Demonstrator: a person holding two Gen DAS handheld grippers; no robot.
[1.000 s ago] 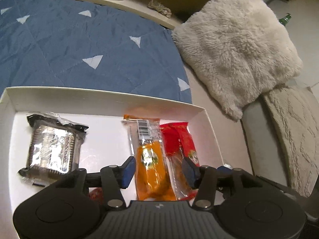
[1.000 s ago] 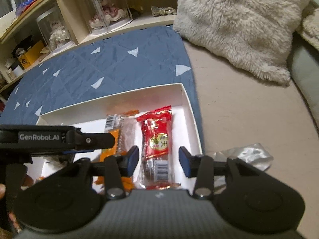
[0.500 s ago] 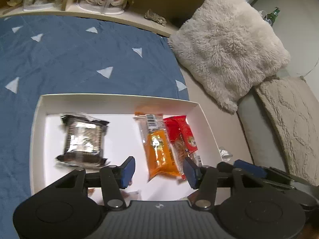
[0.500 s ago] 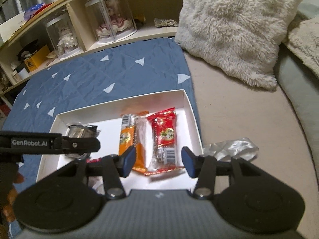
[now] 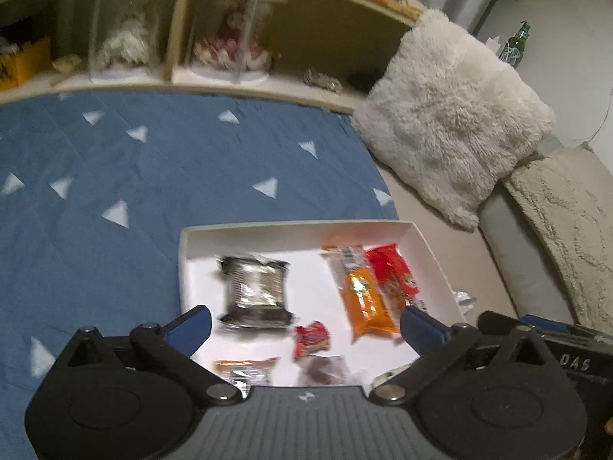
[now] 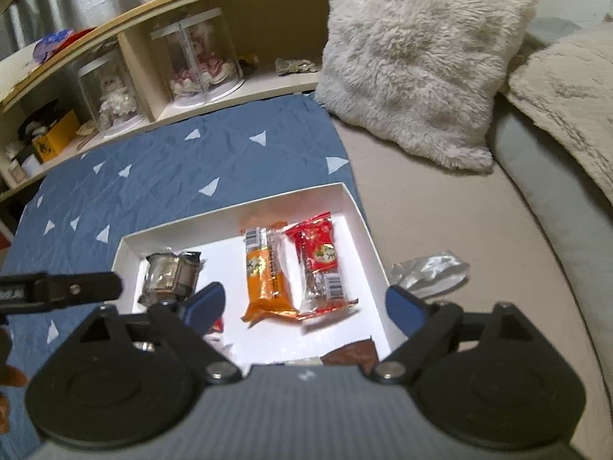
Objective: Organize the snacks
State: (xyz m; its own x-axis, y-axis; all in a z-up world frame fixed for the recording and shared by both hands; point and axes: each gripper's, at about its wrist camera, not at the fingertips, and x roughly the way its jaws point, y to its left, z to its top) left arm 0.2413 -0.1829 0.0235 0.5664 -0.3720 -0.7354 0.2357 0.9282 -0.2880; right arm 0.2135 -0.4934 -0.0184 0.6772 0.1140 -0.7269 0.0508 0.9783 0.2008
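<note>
A white box (image 5: 291, 228) (image 6: 233, 211) lies on the blue quilt and holds several snacks. An orange packet (image 5: 364, 297) (image 6: 266, 272) and a red packet (image 5: 394, 272) (image 6: 320, 257) lie side by side at its right. A dark silvery packet (image 5: 256, 291) (image 6: 170, 278) lies at its left. A small red packet (image 5: 312, 339) and other small packets lie near its front edge. My left gripper (image 5: 304, 327) is open and empty above the box's near edge. My right gripper (image 6: 304, 304) is open and empty above the box's near right part.
A blue quilt (image 5: 134, 191) with white triangles covers the bed. A fluffy cream pillow (image 5: 452, 115) (image 6: 413, 50) lies at the back right. A crumpled silver wrapper (image 6: 429, 272) lies right of the box. A wooden shelf (image 6: 184, 57) with glass domes runs along the back.
Both grippers have pulled back and up from the box, so more of it shows. Both sets of jaws have opened wider. The snacks have not moved.
</note>
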